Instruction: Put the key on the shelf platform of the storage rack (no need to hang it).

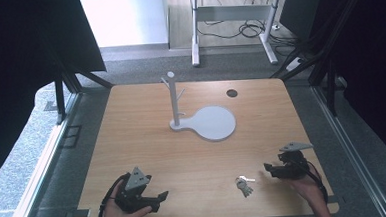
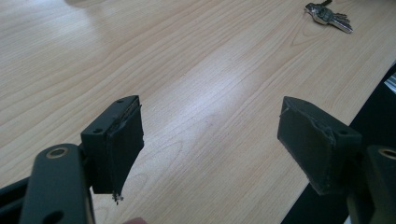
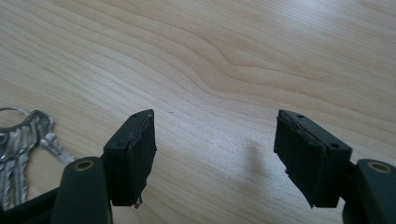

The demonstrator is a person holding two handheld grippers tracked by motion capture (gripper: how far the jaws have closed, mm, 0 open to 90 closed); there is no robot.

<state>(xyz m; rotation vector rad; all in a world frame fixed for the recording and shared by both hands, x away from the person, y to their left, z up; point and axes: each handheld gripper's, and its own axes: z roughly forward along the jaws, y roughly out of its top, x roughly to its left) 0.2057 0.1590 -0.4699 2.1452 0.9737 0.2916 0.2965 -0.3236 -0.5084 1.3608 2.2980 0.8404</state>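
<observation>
High view above the near edge, looking forward and down over the whole table (image 1: 147,141), both gripper views low and close over the wood, facing along their own jaws, all three sharing the keys (image 1: 244,184) (image 2: 328,15) (image 3: 21,149).

Pale wood-grain table (image 1: 147,141), white stand (image 1: 172,100), silver keys (image 1: 243,184), black grippers (image 1: 161,196) (image 1: 267,169).

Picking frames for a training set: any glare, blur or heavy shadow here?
High view: soft and low in detail, dark at both sides, table evenly lit. Left gripper view: a pale sheen on the wood, keys fairly sharp. Right gripper view: keys slightly soft at the edge, faint jaw shadow.
</observation>
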